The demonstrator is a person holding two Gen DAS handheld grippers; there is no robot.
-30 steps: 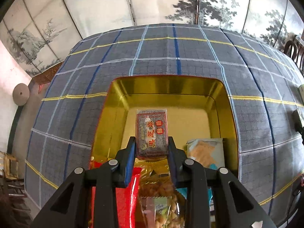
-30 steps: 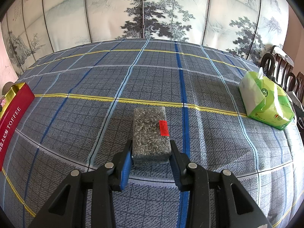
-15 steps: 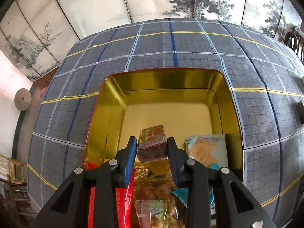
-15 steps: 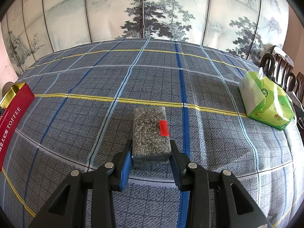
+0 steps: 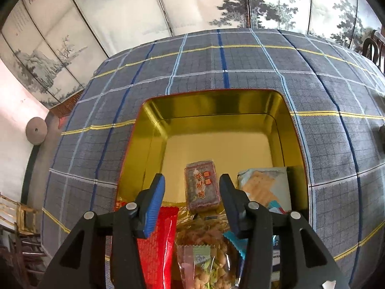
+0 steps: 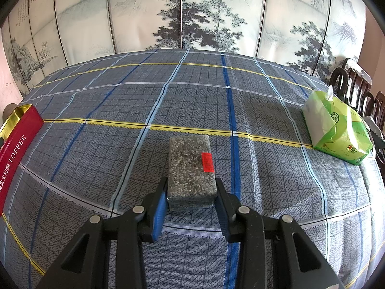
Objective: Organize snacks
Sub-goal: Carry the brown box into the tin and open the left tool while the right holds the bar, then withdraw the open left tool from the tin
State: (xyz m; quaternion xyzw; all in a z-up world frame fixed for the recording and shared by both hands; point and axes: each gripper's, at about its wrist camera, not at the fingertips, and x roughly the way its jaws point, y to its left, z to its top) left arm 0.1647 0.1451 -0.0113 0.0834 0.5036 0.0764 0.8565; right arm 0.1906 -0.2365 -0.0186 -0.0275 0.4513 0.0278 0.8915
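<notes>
A table covered with a grey plaid cloth (image 6: 192, 101) crossed by blue, pale blue and yellow lines is seen in both views. Directly on it, a red tin (image 6: 16, 139) lettered TOFFEE, gold inside (image 5: 216, 106), is set at the left edge of the right wrist view, and a green tissue pack (image 6: 336, 130) is laid well apart from it at the far right. A speckled grey snack block (image 6: 190, 168) with a small red label is seen over the cloth between the two; whether it touches the cloth cannot be told.
</notes>
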